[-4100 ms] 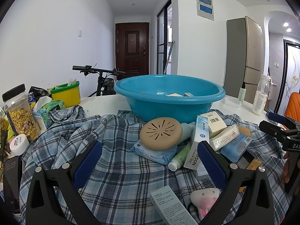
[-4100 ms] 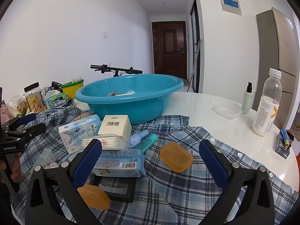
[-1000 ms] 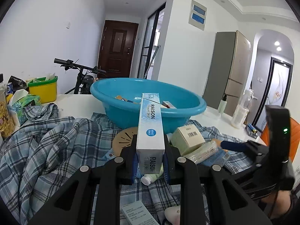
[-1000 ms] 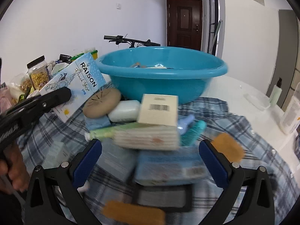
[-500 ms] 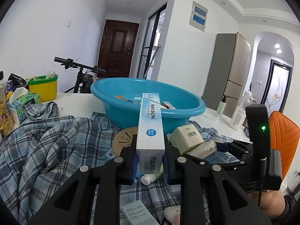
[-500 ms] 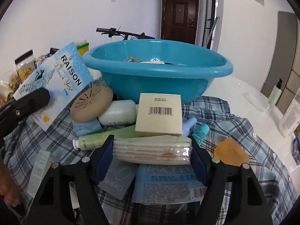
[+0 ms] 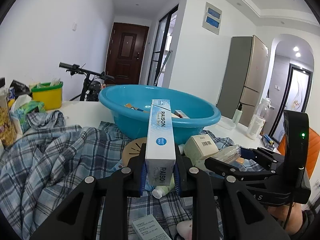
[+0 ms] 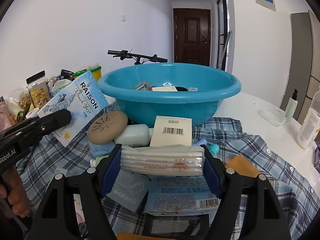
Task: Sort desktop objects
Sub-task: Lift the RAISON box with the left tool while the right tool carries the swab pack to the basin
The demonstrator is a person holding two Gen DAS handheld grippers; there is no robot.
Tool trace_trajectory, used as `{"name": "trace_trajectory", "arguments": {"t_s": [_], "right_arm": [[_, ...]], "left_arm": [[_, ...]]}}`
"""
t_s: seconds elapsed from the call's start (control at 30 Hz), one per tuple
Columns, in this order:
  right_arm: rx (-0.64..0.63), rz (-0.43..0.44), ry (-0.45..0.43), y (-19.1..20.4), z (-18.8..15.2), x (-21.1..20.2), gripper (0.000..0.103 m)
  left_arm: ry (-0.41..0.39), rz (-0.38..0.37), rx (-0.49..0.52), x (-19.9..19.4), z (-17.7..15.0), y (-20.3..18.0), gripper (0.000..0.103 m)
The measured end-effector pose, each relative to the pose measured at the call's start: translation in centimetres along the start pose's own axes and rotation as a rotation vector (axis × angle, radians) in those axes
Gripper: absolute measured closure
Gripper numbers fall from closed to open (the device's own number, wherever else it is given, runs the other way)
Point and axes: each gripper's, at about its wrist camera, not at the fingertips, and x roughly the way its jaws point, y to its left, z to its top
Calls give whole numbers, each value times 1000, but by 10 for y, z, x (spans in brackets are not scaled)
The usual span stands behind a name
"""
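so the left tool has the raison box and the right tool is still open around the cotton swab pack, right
Not quite. The right tool is shut on the cotton swab pack, its blue pads pressed against both ends, as the right wrist view shows. The rest holds: the left tool is clamped on the RAISON box.

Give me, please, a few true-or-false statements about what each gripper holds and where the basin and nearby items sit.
1. The left gripper is shut on the RAISON box. True.
2. The right gripper is open and holds nothing. False: its jaws clamp the white stick pack.
3. The blue basin is empty. False: small boxes lie inside.
4. The barcoded cream box sits in front of the basin. True.
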Motion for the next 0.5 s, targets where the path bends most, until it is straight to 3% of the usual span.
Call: {"name": "trace_trajectory", "arguments": {"t_s": [0.23,0.5], "right_arm": [[17,28,4,-6,0,3,30],[15,45,14,-5,-1,6,30]], "left_arm": [[-49,44,21,-6,17,0,79],[-102,52,52,-5,76,-6,79]]}}
